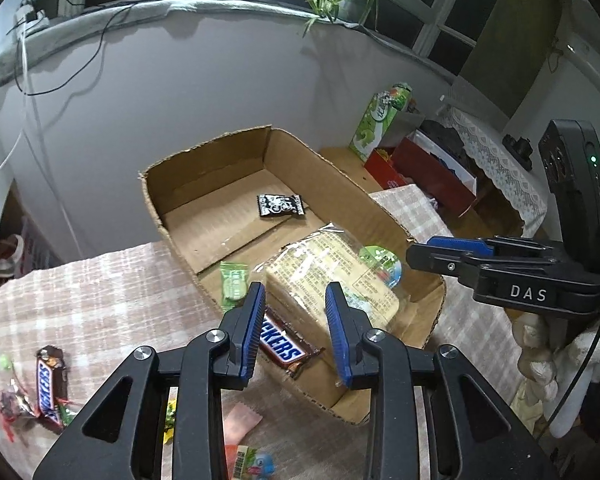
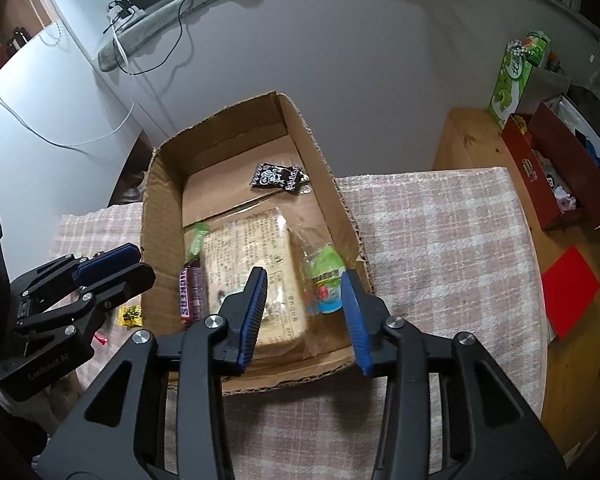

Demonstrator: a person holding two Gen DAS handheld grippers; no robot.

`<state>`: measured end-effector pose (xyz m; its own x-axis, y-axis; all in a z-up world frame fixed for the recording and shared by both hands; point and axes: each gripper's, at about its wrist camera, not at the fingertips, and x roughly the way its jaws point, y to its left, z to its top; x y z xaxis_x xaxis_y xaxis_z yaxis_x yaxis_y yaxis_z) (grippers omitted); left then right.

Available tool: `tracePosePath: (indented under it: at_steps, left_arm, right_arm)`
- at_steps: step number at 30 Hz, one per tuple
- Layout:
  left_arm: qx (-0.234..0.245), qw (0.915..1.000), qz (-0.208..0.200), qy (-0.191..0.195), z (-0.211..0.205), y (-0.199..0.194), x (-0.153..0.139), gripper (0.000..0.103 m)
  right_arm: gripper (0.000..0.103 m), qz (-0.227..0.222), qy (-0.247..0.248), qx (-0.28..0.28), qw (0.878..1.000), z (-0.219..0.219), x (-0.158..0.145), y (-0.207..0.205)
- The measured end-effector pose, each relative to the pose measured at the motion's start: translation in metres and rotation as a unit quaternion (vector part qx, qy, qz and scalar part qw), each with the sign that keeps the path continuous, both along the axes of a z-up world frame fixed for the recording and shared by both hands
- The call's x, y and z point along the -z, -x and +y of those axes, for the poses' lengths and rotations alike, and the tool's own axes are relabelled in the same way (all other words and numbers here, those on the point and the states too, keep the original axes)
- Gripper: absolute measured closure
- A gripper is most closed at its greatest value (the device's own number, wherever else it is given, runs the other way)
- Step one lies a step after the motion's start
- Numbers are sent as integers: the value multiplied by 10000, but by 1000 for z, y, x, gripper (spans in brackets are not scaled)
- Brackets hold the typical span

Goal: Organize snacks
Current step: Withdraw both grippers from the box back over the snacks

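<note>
Both grippers hang over the near end of an open cardboard box point(image 1: 204, 184) that sits on a table under a pink checked cloth point(image 2: 440, 240).

The left gripper point(image 1: 295, 320) has its blue fingers point(image 1: 256, 320) parted with nothing pinched between them. Seen through the gap, a Snickers bar point(image 1: 282, 346) lies in the box beneath them, and it does not look as if the pads touch it. Just beyond the fingertips lies a flat, clear-wrapped block of biscuits point(image 1: 332, 276), and to the left of the left finger a small green candy point(image 1: 234, 282) rests on the box floor.

The right gripper point(image 2: 305, 312) is also released, its fingers point(image 2: 354, 316) standing a little wider apart and empty. Between and below them lies the near end of the biscuit block, and a small green-and-blue packet point(image 2: 326, 280) lies close by the right finger; whether the pad brushes it I cannot tell from this angle. Farther ahead of both pairs of fingers, near the far end of the box, lies a black-and-white sachet point(image 2: 278, 176).

Outside the box, well to the left of the left fingers, a second Snickers bar point(image 1: 51, 386) lies on the cloth among a few loose sweets point(image 1: 14, 404). A yellow wrapped candy point(image 2: 131, 315) lies on the cloth beside the box's left wall.
</note>
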<state>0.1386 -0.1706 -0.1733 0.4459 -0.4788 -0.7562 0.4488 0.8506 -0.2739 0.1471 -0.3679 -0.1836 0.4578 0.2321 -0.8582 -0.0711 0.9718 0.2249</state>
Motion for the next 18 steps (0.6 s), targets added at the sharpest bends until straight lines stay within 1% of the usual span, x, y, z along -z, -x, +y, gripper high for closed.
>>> tracePosePath:
  at_steps: [10, 18]
  left_arm:
    - [-308, 9994, -33, 123, 34, 13, -10, 73]
    - [-791, 9968, -22, 63, 94, 29, -13, 73]
  right_arm:
    - [63, -97, -180, -272, 9994, 26, -13, 15]
    - [63, -115, -397, -706, 9966, 62, -20, 37]
